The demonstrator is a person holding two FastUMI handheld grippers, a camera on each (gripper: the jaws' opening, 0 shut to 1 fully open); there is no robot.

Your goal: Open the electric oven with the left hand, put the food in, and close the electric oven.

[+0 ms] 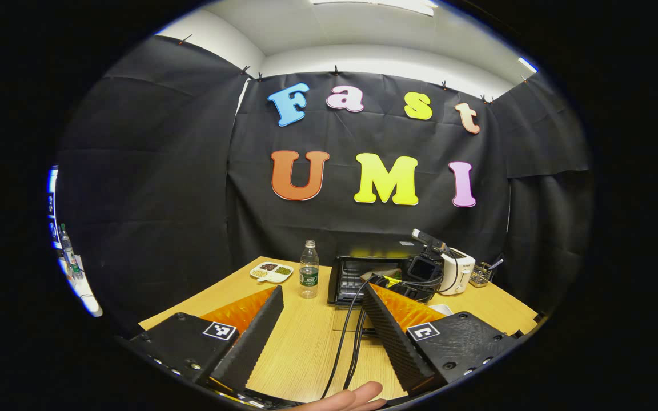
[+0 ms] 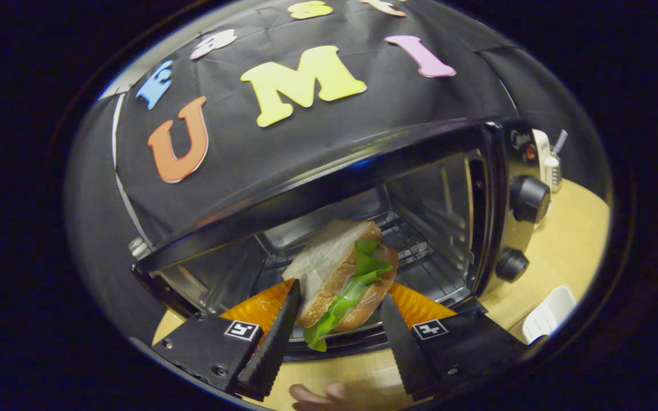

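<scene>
wooden table (image 1: 306,337) | sandwich (image 2: 340,274) pinched by right gripper (image 2: 337,311) | left gripper (image 1: 320,302) spread

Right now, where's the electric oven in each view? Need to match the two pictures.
Left gripper view: the electric oven sits small at the far end of the wooden table, right of the water bottle, partly behind the right gripper.
Right gripper view: oven close up, cavity open, across the centre and right; the sandwich sits in front of its mouth.
Shared landmark: white toaster beside the oven.
</scene>
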